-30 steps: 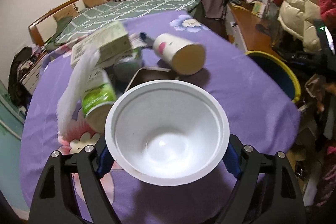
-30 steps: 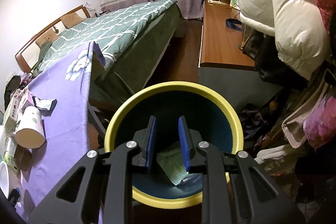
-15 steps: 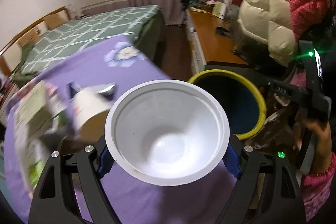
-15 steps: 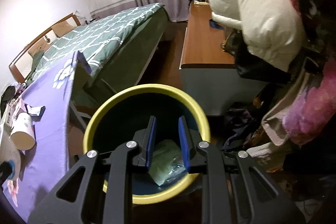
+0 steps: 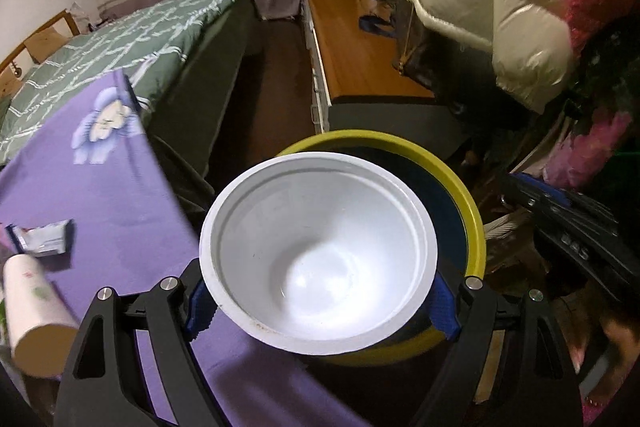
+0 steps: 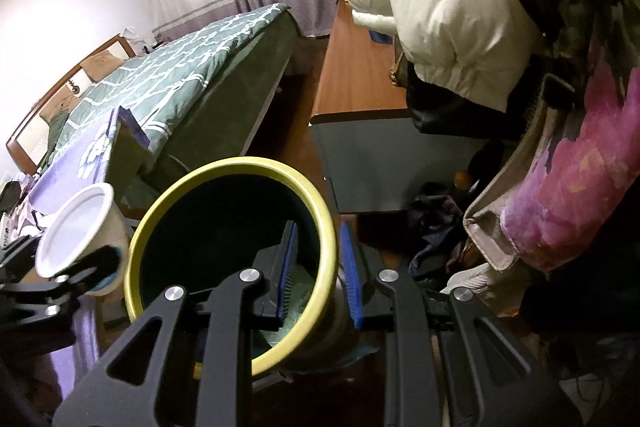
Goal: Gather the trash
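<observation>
- Left hand-held gripper (image 5: 324,303): blue pads clamped on both sides of white bowl (image 5: 320,259), mouth facing cam.
- Bowl sits over near rim of yellow-rimmed bin (image 5: 474,223); bin just beyond and below it.
- Purple table (image 5: 100,195) to gripper's left, w/ wrapper (image 5: 42,239) and paper cup (image 5: 34,311) lying on it.
- Right hand-held gripper (image 6: 318,269): jaws apart, just been opening, straddling bin's rim; pads don't press on it.
- Green trash seen inside bin, below right gripper.
</observation>
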Tool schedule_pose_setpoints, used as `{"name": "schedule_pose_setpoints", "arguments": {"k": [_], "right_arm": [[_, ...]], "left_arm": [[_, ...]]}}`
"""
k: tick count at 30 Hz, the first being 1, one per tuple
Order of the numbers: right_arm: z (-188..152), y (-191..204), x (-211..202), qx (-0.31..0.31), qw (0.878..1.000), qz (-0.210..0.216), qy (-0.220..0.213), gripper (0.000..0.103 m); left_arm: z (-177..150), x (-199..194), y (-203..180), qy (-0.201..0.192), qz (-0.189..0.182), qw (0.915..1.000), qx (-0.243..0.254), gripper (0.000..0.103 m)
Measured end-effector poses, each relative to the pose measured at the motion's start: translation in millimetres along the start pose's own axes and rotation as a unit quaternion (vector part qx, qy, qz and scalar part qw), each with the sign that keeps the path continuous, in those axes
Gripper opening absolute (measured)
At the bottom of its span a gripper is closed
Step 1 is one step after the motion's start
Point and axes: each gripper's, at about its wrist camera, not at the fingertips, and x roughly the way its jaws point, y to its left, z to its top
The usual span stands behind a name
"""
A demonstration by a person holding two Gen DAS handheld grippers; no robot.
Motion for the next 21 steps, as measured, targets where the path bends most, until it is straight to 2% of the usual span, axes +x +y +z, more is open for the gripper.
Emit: {"name": "schedule_pose_setpoints", "arguments": {"k": [3,6,13,16,21], "right_arm": [[0,0,0,0.0,1.0,-0.001,-0.002,0.031],[0,1,0,0.0,1.0,0.001,-0.002,0.031],[-4,20,-2,-0.014,1.0,0.017,0.003,0.031],[-5,35,-3,-0.027,0.999,0.028,0.004,0.031],[-10,75,-12,-0.058,0.997,0.059,0.002,0.031]], "left_arm": [[2,12,-2,0.01,-0.003,0.9999,-0.007,0.092],[2,8,0,0.004,0.0,0.9999,-0.011,0.095],[-16,-53,26,-0.034,0.013,0.9989,-0.028,0.097],[-30,-84,46,-0.052,0.033,0.9971,-0.045,0.098],[-68,-146,97,-0.084,0.107,0.9867,-0.089,0.098]]}}
